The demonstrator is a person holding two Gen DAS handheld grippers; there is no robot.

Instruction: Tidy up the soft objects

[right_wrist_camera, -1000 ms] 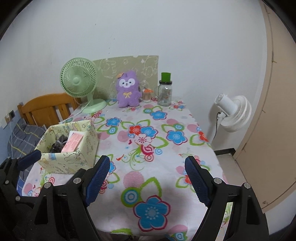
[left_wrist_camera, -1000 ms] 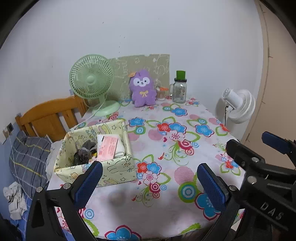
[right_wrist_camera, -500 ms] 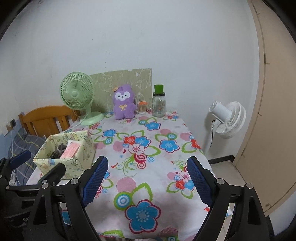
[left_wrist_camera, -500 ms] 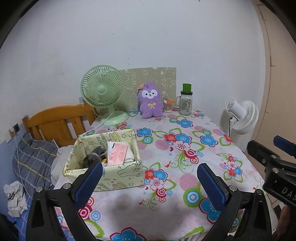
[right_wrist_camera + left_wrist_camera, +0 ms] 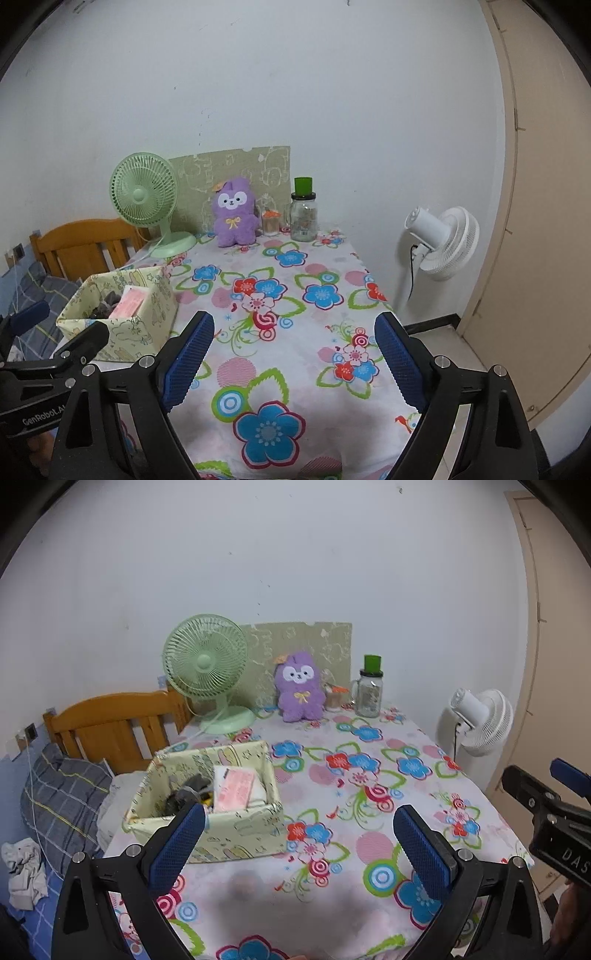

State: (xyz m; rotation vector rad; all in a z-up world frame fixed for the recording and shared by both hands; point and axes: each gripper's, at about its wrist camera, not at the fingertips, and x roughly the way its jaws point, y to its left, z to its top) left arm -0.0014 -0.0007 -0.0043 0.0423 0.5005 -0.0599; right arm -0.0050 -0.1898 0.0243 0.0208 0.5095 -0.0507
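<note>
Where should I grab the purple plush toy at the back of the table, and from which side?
Probably the purple plush toy by its round body, from the front. It sits upright facing the grippers, board behind it, green fan and small jar beside it.

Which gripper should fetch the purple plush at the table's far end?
Right, marginally. The purple plush sits nearer its centreline; the fabric box lies before the left gripper. Both jaws open, empty.

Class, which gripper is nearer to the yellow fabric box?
Left. The left gripper sits just in front of the yellow fabric box; the right gripper is farther off to its right.
</note>
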